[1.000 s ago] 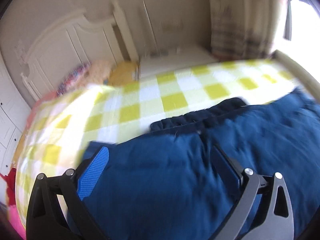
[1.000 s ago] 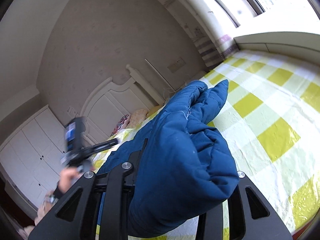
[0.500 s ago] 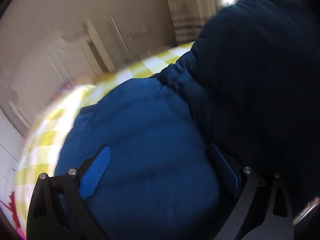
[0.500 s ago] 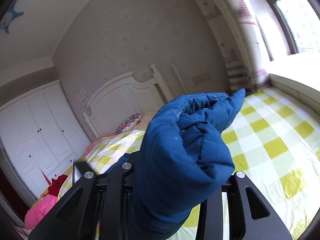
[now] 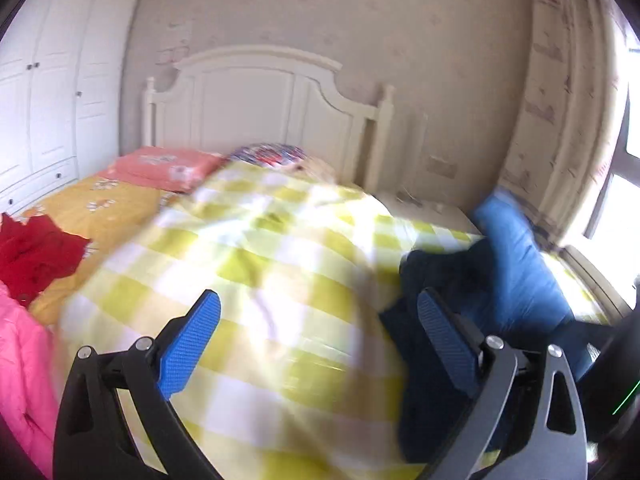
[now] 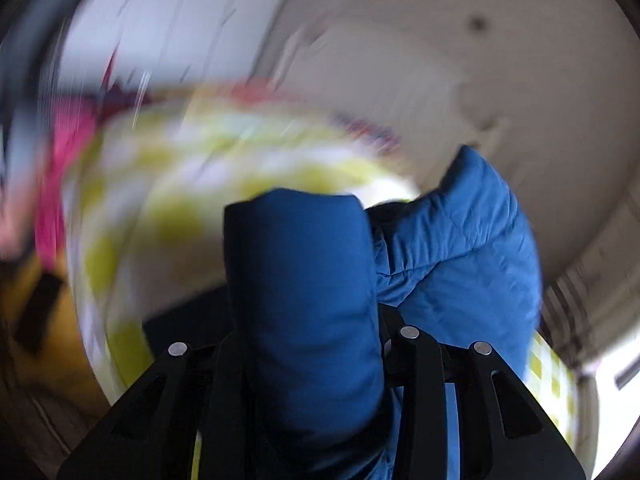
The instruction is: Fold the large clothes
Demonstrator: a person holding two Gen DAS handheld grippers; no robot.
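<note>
Blue jacket (image 6: 312, 280) clamped in R gripper (image 6: 316, 344); L gripper (image 5: 320, 340) spread, empty.

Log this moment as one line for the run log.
left gripper: open, empty, over checked quilt | right gripper: shut on blue padded jacket | right view blurred

No legible text, labels, brand names, numbers or signs appear in either wrist view; motion blur smears much of both frames.

Bed (image 5: 120, 208) under checked quilt (image 5: 280, 280), jacket (image 5: 516, 276)
</note>
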